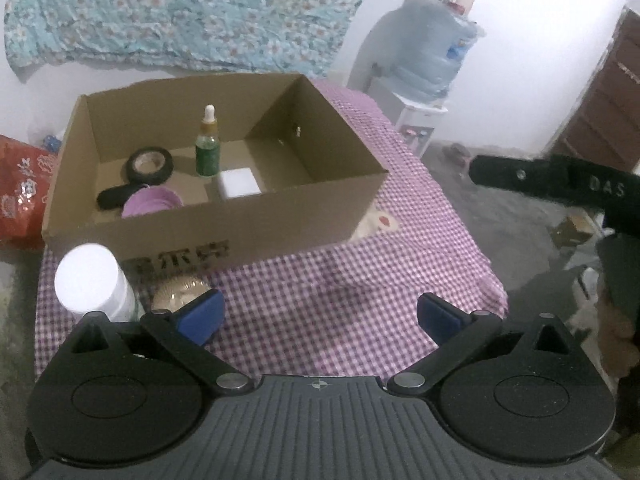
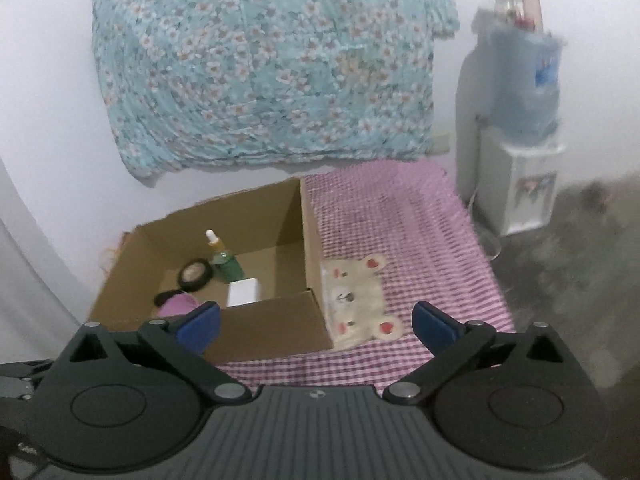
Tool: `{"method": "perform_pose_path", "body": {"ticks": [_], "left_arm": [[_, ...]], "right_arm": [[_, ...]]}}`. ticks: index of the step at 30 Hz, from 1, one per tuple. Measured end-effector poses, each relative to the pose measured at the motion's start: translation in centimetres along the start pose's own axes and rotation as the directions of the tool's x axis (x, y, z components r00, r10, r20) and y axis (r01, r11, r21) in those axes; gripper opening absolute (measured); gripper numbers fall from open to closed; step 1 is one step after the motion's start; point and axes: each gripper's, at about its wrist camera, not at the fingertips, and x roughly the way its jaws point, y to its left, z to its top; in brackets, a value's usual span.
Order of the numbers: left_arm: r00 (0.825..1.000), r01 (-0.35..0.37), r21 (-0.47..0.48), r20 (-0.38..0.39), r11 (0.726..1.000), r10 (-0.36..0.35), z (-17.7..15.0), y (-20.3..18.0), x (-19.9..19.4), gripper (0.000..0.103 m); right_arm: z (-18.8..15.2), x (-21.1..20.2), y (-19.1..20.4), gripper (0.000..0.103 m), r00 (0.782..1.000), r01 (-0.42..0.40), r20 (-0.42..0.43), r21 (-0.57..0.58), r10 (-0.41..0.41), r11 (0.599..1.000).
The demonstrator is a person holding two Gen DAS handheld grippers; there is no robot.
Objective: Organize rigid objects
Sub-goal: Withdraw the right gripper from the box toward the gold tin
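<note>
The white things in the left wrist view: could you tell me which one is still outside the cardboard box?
The white bottle, standing on the checked cloth in front of the cardboard box. The white block already lies inside the box.

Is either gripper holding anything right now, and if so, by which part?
Nothing is held. The left gripper and the right gripper both have their jaws wide open, with only the checked cloth showing between them.

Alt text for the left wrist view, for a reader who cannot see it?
The open left tool hovers empty over a checked cloth, facing a cardboard box that holds a dropper bottle, tape roll and white block.
</note>
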Motion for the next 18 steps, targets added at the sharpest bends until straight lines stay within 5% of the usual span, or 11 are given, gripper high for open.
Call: {"method": "perform_pose_path", "body": {"ticks": [13,18], "left_arm": [[0.995,0.058,-0.032,0.089,0.998,-0.055,-2.4,0.7,-3.7,0.103],[0.98,0.161,-0.109,0.132,0.981,-0.146,-2.9,2.0,-4.7,0.103]], "right_arm": [[-0.2,-2.5,4.2,0.103,0.986,0.168,0.034,-0.116,-0.165,0.979],[-0.3,-3.6,4.8,0.103,0.978,0.199,0.085,-0.117,-0.19,0.973]]}}
